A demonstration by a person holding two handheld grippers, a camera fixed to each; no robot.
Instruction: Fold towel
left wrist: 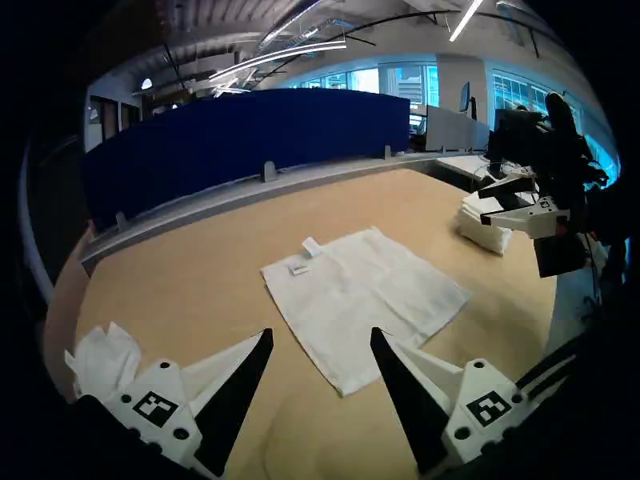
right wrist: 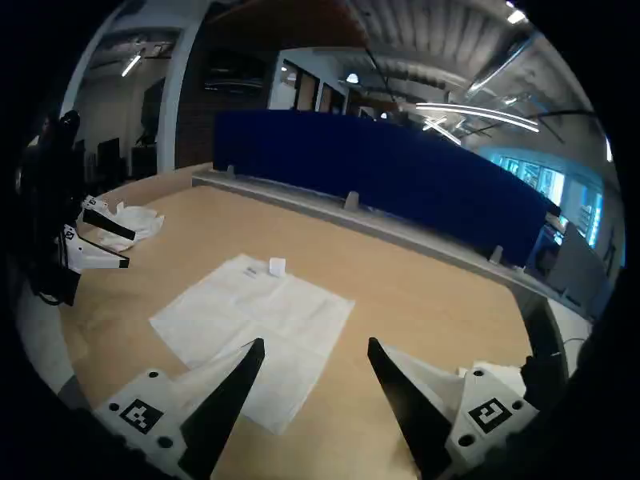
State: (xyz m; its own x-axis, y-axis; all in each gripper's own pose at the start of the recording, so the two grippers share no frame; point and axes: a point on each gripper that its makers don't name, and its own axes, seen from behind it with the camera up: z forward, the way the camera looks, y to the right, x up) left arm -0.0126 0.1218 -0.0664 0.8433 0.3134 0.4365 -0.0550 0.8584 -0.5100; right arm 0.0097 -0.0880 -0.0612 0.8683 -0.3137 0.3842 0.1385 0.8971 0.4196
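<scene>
A white towel (left wrist: 364, 304) lies spread flat on a wooden table (left wrist: 200, 264), one corner turned toward the camera. Two small tags (left wrist: 306, 254) stick up at the towel's far left corner. Just in front of the towel, the left gripper (left wrist: 320, 332) hovers with its black-edged fingers (left wrist: 240, 384) spread apart and nothing between them. Left of the towel, at the table's near edge, sits a crumpled white cloth (left wrist: 104, 360). Right of the towel is a stack of folded towels (left wrist: 486, 228), and the right gripper (left wrist: 480, 206) hangs over it, fingers parted. Beyond the towel, a blue divider (left wrist: 240, 144) runs along the table's far side.
</scene>
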